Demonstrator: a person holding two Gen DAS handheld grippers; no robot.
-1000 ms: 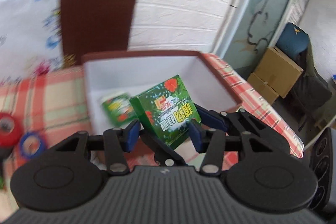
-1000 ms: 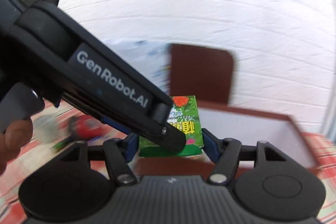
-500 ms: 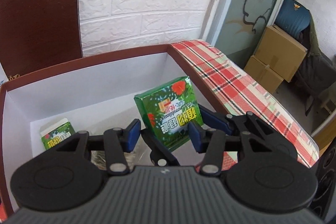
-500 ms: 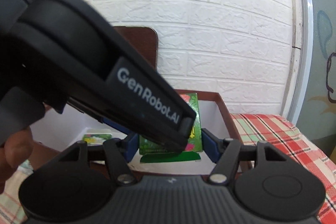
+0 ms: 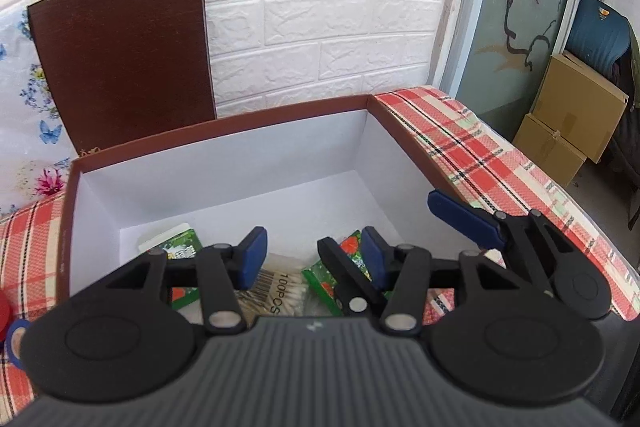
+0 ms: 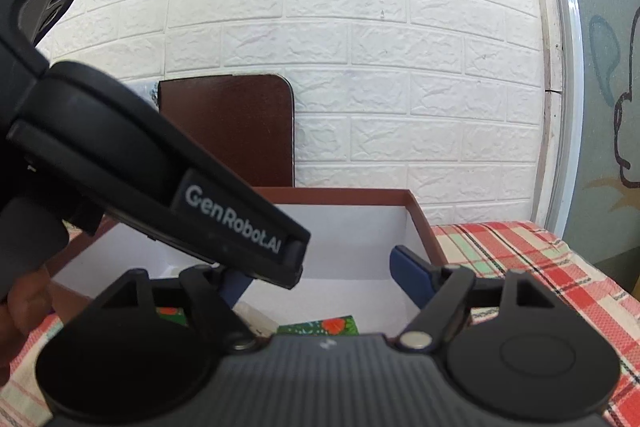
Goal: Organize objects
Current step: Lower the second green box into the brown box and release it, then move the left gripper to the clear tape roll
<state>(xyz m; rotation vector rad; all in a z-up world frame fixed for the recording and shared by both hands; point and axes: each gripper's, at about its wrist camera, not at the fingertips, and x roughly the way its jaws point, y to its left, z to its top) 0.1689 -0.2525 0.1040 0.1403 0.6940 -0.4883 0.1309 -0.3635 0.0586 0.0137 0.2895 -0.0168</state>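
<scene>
Left wrist view — green packet [image 5: 340,273] in box [image 5: 224,163], below open left hand-held gripper [image 5: 312,259].

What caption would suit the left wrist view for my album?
Green packet lies in the brown box beside a cotton swab pack, left jaws open above.

Packets [image 5: 338,273] and swab pack [image 5: 276,293] in box [image 5: 224,163]; board [image 5: 120,55] behind box, against wall [image 5: 340,7].
</scene>
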